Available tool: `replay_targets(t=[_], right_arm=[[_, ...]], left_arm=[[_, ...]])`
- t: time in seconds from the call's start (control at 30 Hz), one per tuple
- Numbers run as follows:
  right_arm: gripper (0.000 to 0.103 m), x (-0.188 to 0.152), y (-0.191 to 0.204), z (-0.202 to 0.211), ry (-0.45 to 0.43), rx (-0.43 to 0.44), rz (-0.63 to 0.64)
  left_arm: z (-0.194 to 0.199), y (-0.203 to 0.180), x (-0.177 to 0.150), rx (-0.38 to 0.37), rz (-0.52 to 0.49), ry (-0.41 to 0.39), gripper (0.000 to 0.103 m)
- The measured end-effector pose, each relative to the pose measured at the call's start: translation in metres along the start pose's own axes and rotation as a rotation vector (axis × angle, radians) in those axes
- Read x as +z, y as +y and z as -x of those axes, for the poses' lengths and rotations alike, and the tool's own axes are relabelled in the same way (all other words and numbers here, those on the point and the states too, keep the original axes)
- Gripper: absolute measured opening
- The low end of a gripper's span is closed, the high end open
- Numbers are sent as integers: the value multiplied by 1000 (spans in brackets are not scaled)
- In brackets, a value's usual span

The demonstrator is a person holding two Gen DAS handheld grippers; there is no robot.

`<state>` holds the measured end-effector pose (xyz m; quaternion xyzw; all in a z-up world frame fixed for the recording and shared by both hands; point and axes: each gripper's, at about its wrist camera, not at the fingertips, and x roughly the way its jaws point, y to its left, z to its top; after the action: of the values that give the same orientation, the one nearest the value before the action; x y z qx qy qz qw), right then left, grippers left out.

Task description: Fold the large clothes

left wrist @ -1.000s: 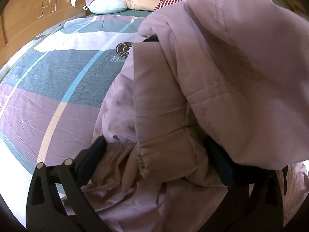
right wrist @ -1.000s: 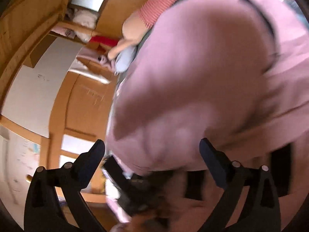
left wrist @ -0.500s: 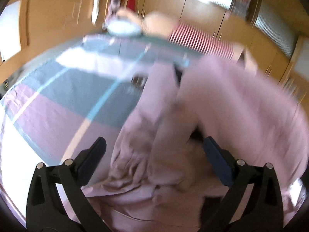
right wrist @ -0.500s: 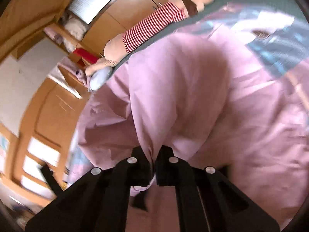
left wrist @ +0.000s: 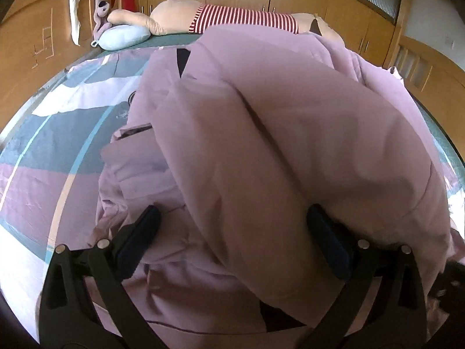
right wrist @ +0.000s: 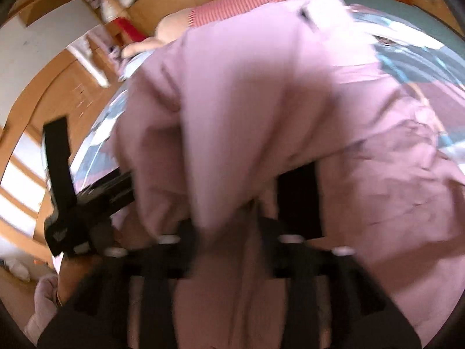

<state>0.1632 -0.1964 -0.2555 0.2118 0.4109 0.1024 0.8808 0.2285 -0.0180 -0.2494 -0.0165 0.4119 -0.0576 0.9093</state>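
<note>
Left wrist view: the pink padded coat (left wrist: pixel 290 145) lies heaped on the bed (left wrist: pixel 43 157). The left claw (left wrist: pixel 232 241) is spread wide, a thick fold between its fingers, unpinched.

Right wrist view, blurred: the right claw (right wrist: pixel 229 232) is opening, coat fabric between its fingers.

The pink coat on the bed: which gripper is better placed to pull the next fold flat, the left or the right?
Probably the left. The left gripper is open over the pink coat with fabric between its fingers. The right gripper is opening, blurred, fabric draped across it.
</note>
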Motion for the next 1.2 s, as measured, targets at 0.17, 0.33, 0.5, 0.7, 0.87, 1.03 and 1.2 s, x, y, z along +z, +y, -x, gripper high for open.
replay_targets(t=[0.17, 0.33, 0.5, 0.7, 0.87, 1.03, 1.2], right_arm=[[54, 17, -2, 42, -250, -20, 20], [41, 50, 26, 3, -170, 60, 149], [28, 60, -19, -53, -83, -147, 93], [25, 52, -39, -70, -182, -156, 177], [35, 43, -45, -63, -201, -72, 173], [62, 34, -30, -59, -213, -76, 264], [72, 35, -25, -60, -206, -79, 295]], left_arm=[[-1, -1, -3, 11, -18, 0, 101], [-3, -5, -1, 10, -23, 5, 101], [-6, -4, 1, 12, -31, 11, 101], [20, -5, 6, 15, -19, -109, 101], [49, 5, 10, -117, 55, -245, 101], [29, -16, 6, -141, -43, -150, 101], [-14, -34, -7, -13, -139, 43, 101]])
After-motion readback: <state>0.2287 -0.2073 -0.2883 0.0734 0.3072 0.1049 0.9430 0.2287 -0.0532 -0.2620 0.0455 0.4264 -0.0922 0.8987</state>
